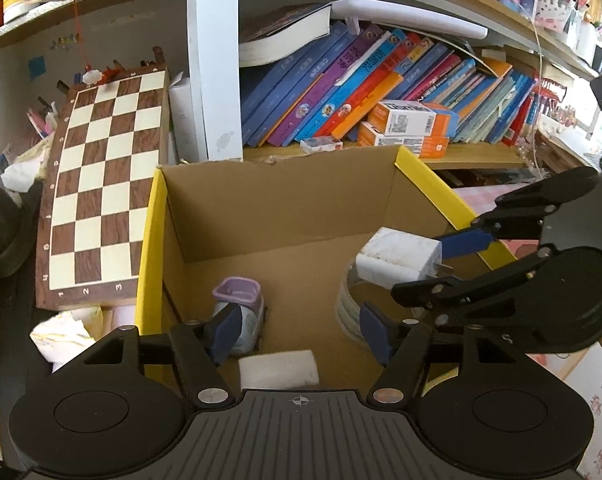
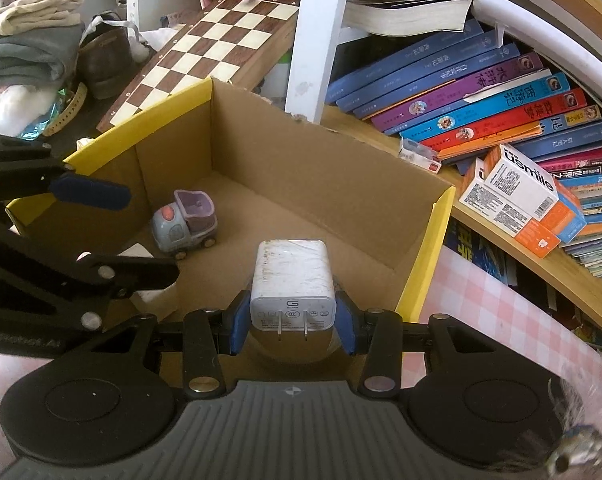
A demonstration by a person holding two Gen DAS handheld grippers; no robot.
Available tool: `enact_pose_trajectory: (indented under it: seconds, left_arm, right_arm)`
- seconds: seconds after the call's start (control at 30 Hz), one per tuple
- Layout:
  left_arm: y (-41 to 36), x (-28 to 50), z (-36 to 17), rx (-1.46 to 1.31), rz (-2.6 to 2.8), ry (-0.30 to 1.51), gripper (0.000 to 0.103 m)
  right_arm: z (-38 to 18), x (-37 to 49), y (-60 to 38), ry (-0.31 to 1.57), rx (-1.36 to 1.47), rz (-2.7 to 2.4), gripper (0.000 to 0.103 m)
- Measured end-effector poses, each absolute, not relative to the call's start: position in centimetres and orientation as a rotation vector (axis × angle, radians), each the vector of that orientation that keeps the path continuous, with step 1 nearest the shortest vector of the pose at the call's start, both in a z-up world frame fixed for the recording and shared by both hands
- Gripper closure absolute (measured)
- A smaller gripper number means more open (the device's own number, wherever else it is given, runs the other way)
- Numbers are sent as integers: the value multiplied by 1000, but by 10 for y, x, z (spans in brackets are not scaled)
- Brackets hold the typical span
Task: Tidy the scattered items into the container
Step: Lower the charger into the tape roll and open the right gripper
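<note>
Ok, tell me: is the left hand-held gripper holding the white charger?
No: the right hand-held gripper clamps the white charger over the cardboard box, while the left hand-held gripper is open, gripping nothing.

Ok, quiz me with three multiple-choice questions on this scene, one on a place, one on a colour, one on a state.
1. Where is the toy truck?
A on the chessboard
B inside the cardboard box
C on the bookshelf

2. What colour is the box's outer face?
A yellow
B green
C red

3. What is the right gripper doing?
A hanging empty
B gripping a book
C gripping the white charger

Answers: B, the truck sits on the box floor; A, yellow shows along the rim; C, both jaws press the charger's sides.
</note>
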State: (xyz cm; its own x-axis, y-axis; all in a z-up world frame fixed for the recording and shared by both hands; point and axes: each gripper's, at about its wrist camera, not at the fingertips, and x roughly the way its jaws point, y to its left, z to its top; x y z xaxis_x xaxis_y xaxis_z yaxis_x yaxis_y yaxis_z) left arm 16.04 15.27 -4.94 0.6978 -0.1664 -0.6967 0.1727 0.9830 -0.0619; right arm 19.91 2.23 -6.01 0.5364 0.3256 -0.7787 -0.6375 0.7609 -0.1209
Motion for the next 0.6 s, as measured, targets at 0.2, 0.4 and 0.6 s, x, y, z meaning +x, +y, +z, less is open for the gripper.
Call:
enact_pose_trajectory:
  seconds: [0.2,0.4,0.6]
  left_arm:
    - [154,160,-50,0,-186,776,36]
    - [153,161,-49,0,-194,775,36]
    - [153,160,-49,0,-195,774,36]
  right_arm:
    - [-62,199,23,834,-427,590,62]
    - [-63,200,22,839,-425,584,62]
    - [-63,200,22,840,-418,585,62]
